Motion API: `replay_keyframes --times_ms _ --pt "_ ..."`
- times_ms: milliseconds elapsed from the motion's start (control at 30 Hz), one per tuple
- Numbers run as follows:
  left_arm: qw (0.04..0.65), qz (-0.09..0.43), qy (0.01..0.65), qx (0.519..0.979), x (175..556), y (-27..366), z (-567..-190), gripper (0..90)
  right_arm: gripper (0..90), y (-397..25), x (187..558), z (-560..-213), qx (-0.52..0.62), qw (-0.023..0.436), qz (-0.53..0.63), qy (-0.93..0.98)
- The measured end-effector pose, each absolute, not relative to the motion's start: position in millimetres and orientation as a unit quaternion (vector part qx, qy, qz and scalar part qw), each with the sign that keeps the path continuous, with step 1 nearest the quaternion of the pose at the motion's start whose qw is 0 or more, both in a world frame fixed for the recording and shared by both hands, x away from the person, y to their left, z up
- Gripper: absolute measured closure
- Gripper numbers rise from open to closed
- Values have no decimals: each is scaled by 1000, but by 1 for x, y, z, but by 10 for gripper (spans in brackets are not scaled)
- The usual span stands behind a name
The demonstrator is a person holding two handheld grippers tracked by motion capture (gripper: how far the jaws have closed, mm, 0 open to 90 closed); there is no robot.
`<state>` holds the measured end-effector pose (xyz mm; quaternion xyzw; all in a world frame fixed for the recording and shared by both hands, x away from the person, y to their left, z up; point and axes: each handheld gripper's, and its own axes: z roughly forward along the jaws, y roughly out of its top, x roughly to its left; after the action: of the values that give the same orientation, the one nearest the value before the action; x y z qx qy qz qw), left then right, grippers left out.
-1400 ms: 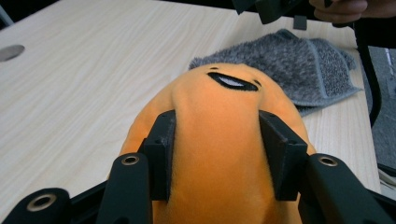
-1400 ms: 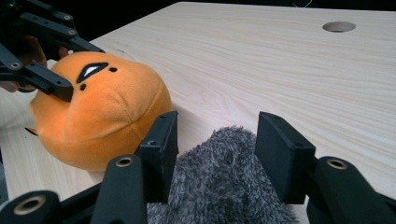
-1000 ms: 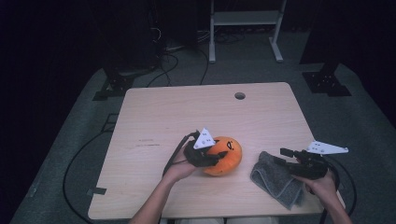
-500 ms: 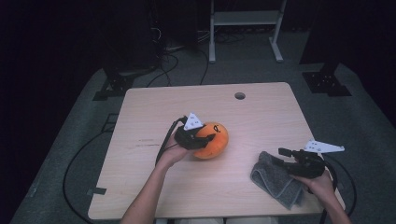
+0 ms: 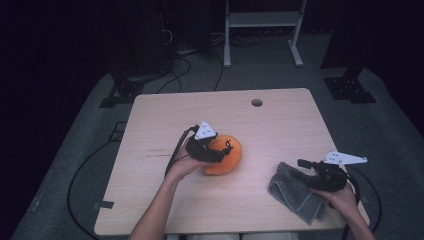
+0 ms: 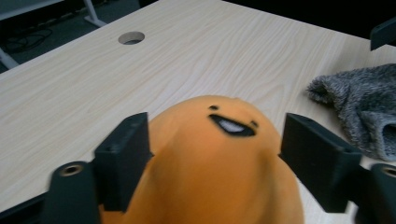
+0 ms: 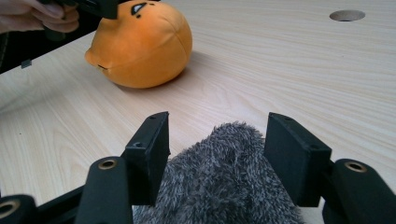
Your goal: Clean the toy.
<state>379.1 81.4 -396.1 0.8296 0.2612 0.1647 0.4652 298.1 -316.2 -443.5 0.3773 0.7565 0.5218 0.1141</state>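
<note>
1. High view: the left gripper (image 5: pixel 220 148) sits over an orange plush toy (image 5: pixel 226 159) near the middle of the table (image 5: pixel 280 120); the toy rests on the wood.
2. Left gripper view: the jaws stand one on each side of the toy (image 6: pixel 210 172) and press its soft flanks, which suggests a grip taken to carry or turn it. A small black face marks its top.
3. Right gripper view: the right gripper (image 7: pixel 217 154) has its jaws apart, one on each side of a grey towel (image 7: pixel 224 186); whether they touch the pile cannot be told. Probably a readied grasp.
4. The towel (image 5: pixel 295 192) lies crumpled near the front right corner, well apart from the toy.
5. Surface: pale wood grain, with a round cable hole (image 5: pixel 257 102) near the far edge.
6. Room: dim, grey carpet (image 5: pixel 80 150), black cables, a white frame (image 5: pixel 262 22) behind.
</note>
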Motion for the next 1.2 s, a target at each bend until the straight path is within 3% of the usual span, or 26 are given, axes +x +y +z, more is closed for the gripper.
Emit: replay_keyframes --times_ms 1200 --pt "485 164 262 818 333 123 -403 138 380 -313 301 -447 385 110 519 756"
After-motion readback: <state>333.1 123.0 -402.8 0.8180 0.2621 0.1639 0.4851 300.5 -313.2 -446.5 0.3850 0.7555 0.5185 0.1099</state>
